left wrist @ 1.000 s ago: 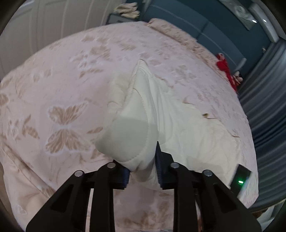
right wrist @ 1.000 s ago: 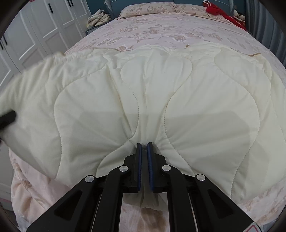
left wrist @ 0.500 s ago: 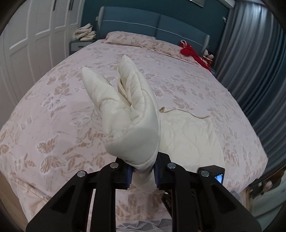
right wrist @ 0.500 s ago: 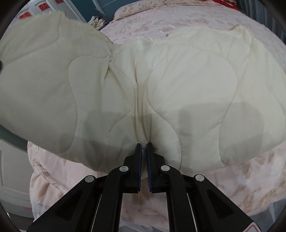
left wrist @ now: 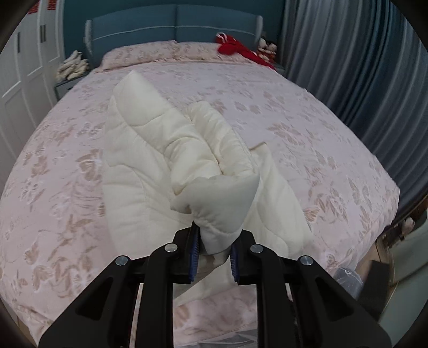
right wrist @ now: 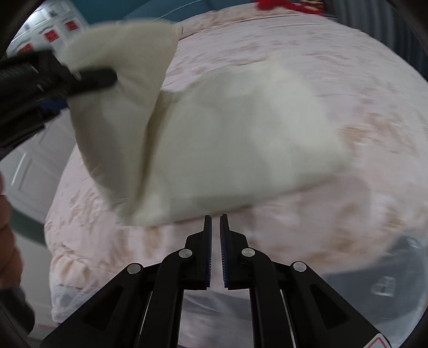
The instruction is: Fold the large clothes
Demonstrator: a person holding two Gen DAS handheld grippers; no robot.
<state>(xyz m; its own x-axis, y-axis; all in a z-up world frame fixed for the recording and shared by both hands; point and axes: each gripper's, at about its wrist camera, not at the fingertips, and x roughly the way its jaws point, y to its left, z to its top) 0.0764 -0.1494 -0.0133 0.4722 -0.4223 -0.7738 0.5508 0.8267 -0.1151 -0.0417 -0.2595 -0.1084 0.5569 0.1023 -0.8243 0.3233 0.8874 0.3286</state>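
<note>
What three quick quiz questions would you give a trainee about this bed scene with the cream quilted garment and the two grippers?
1. True or false: the left gripper is clamped on a bunched part of the cream quilted garment.
2. Pick one. The red item lies: A) by the headboard; B) on the floor; C) under the garment.
3. Fill the gap: in the right wrist view, the right gripper has ___ between its pads.

Key: 1 true; 2 A; 3 nothing.
</note>
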